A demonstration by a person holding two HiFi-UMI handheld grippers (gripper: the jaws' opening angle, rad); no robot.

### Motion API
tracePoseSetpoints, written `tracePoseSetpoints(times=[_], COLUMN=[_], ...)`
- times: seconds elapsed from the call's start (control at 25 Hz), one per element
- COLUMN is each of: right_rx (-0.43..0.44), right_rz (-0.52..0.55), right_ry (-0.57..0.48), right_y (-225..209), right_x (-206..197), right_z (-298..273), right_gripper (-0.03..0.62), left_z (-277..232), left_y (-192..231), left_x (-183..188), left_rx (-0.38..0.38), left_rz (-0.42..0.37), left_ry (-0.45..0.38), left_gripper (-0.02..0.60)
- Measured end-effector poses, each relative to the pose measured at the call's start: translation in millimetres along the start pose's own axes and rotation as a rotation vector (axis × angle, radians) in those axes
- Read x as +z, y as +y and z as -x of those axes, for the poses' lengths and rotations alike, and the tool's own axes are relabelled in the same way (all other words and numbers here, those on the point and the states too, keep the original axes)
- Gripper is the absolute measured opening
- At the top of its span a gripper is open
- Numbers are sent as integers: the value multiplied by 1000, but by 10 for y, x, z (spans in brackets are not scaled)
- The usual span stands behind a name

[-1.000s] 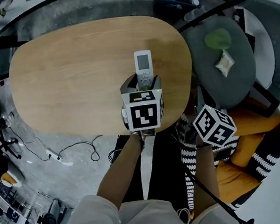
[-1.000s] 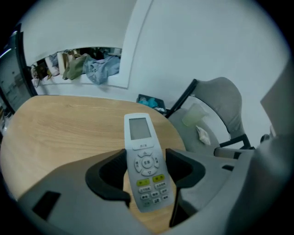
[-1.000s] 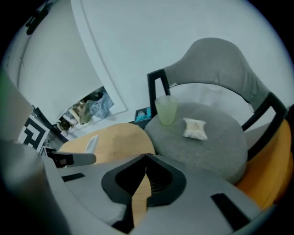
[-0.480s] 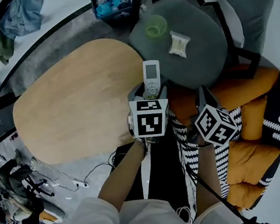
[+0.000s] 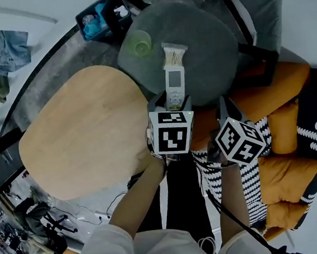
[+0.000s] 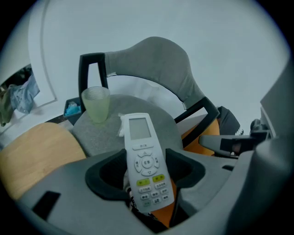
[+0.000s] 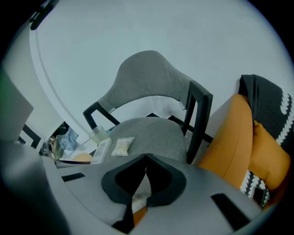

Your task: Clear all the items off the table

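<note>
In the head view the left gripper (image 5: 170, 101) clamps the lower end of the remote (image 5: 175, 84), which sticks out over the grey seat (image 5: 205, 39) just short of the packet (image 5: 174, 53), with the cup (image 5: 139, 43) beside it and the table (image 5: 81, 137) off to the left; the right gripper (image 5: 226, 111) hangs above the orange cushion (image 5: 274, 100). In the left gripper view both jaws press the remote's (image 6: 144, 156) sides at its button end, screen pointing toward the cup (image 6: 96, 104) on the seat (image 6: 98, 135). In the right gripper view the right gripper's (image 7: 145, 160) jaws meet tip to tip with nothing between them, facing the seat (image 7: 156, 133), where the packet (image 7: 121, 146) lies.
</note>
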State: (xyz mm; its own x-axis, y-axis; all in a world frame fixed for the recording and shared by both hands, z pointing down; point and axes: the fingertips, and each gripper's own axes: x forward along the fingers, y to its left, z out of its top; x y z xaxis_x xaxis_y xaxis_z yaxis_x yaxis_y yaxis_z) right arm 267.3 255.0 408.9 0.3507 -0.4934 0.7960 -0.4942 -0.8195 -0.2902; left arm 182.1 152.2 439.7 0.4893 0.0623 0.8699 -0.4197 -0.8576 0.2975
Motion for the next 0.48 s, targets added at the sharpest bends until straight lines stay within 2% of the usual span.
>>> tracePoseSetpoints(times=[0.24,0.48], right_rx=[-9,1], right_rz=[-55,-60], right_ry=[-10,11], right_y=[-316,-614], right_x=[340,469], right_z=[-232,-535], right_gripper=[25,25], left_z=[-417,-929], left_y=[-389,-676], left_x=[336,578], left_rx=[-23,-44], left_rz=[-82,-100], left_ry=[31,54], left_gripper=[270,270])
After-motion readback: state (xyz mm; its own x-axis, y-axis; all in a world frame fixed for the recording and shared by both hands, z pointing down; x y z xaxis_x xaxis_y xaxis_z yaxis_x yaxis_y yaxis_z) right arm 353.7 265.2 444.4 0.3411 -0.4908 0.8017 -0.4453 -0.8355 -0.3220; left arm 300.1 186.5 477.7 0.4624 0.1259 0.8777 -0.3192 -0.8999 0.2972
